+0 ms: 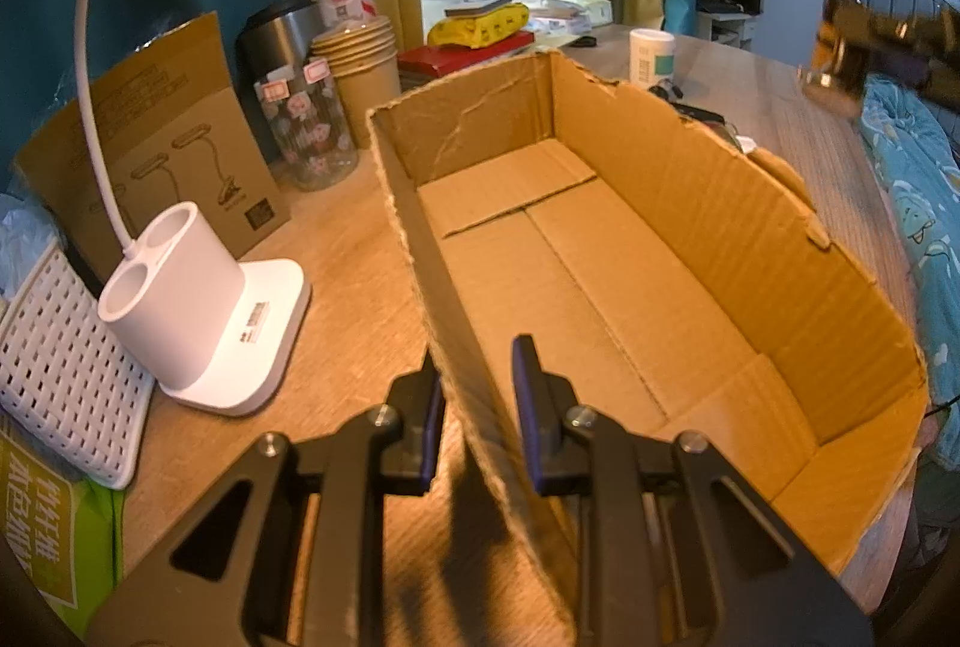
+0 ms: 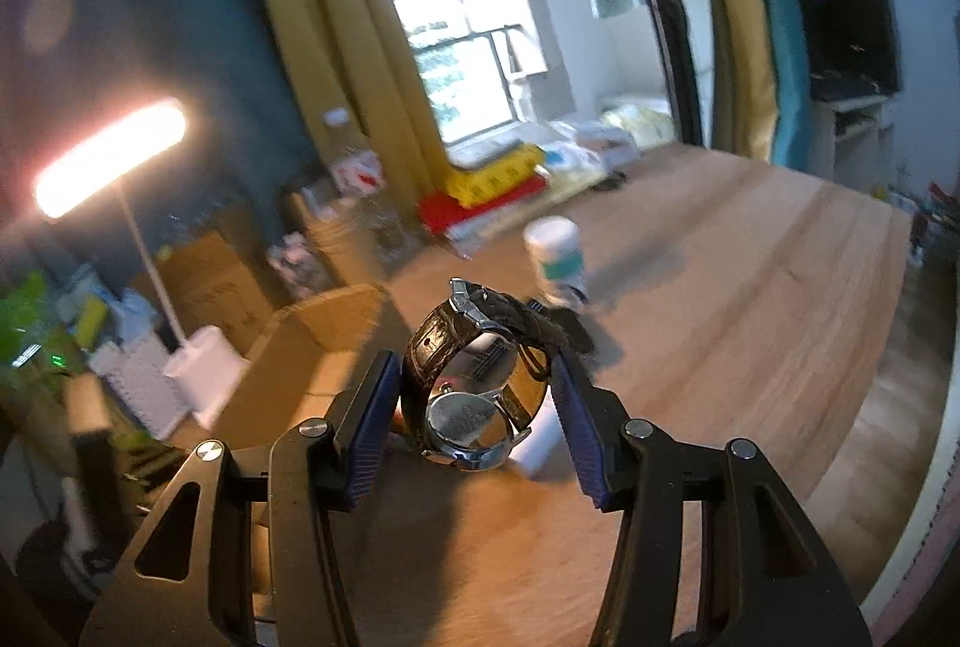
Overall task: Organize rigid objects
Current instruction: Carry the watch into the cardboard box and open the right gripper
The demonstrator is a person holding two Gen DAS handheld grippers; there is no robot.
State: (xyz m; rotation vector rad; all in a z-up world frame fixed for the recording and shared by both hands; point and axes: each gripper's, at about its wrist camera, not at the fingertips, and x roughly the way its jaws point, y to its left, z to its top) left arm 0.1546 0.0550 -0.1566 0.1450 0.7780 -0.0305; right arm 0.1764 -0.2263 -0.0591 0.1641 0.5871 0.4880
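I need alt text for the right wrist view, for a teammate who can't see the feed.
The right gripper holds a wristwatch with a dark leather strap and silver case between its blue-padded fingers, above a wooden table. Behind it, blurred, stand a white bottle with a teal label, an open brown cardboard box and a lit white desk lamp.

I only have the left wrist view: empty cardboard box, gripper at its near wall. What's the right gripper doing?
Observer: The right gripper holds a black leather-strap wristwatch with a silver case, lifted above the wooden table.
Operator: Is it over the box yet?
Observer: No. In the right wrist view the open cardboard box sits lower left of the watch.
Operator: Anything near it on the table?
Observer: A white cylindrical container with a green label stands just beyond the watch.
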